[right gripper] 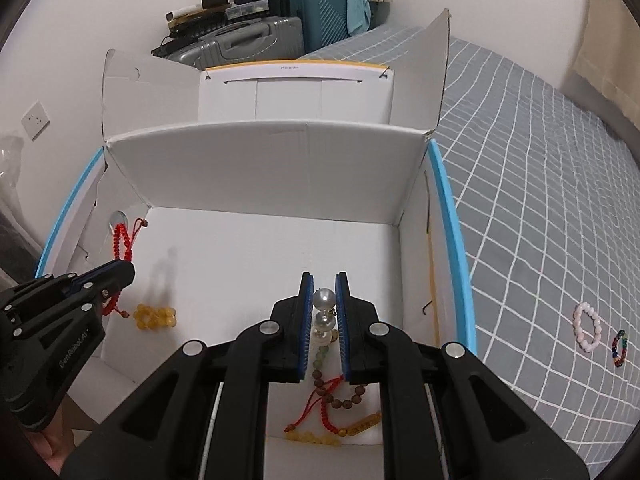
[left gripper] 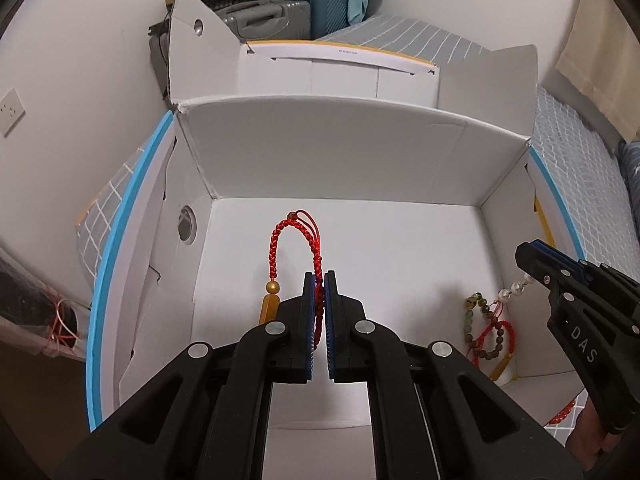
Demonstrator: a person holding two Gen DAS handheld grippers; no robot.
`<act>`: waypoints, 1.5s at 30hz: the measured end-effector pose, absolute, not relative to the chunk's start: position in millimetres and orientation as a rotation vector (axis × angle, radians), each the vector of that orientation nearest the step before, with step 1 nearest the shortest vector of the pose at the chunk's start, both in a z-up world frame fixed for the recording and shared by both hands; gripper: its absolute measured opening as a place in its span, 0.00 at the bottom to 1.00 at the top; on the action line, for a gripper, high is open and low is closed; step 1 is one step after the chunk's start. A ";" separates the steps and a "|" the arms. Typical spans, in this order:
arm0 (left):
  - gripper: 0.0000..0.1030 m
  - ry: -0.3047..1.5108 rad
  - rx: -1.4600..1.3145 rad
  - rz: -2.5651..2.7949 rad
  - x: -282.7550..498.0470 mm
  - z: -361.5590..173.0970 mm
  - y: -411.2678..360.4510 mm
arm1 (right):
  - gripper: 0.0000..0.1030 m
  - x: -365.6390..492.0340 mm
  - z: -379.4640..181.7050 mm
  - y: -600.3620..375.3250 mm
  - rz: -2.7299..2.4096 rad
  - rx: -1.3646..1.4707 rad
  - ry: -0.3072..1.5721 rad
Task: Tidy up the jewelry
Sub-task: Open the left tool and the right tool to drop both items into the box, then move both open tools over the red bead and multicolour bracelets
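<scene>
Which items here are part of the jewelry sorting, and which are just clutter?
Job:
- red braided bracelet in left hand-held gripper
- pearl strand in right hand-held gripper
- white box
- yellow bead bracelet
- pink bracelet, multicoloured bracelet on bed

Clutter:
- suitcases
- wall socket

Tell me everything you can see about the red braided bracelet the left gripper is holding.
The red braided bracelet is knotted red cord with thin loose strands near its top, a small bead at the top knot, and a gold bead above a longer gold charm on one end. It hangs as a loop over the white box, clamped between the jaws of the left gripper. Nothing else visibly touches it.
</scene>
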State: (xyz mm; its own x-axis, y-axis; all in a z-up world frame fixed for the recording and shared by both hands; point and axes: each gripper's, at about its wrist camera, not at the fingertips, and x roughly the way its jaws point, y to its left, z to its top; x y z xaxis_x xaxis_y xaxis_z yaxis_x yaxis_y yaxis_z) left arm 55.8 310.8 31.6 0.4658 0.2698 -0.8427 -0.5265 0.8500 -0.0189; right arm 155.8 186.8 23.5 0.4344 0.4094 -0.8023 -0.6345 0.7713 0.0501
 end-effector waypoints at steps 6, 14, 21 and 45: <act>0.14 0.949 -0.306 0.519 49.7 35.9 310.1 | 0.47 153.2 32.1 175.6 0.697 -0.216 0.903; 0.72 0.840 -0.294 0.518 37.1 66.4 289.4 | 0.86 150.4 73.8 132.2 0.662 -0.174 0.758; 0.90 0.765 -0.268 0.428 40.0 94.9 245.7 | 0.93 174.9 90.2 50.9 0.553 -0.197 0.690; 0.94 0.955 -0.083 -0.041 131.6 19.2 0.3 | 0.93 284.3 6.5 -204.1 0.120 -0.015 0.883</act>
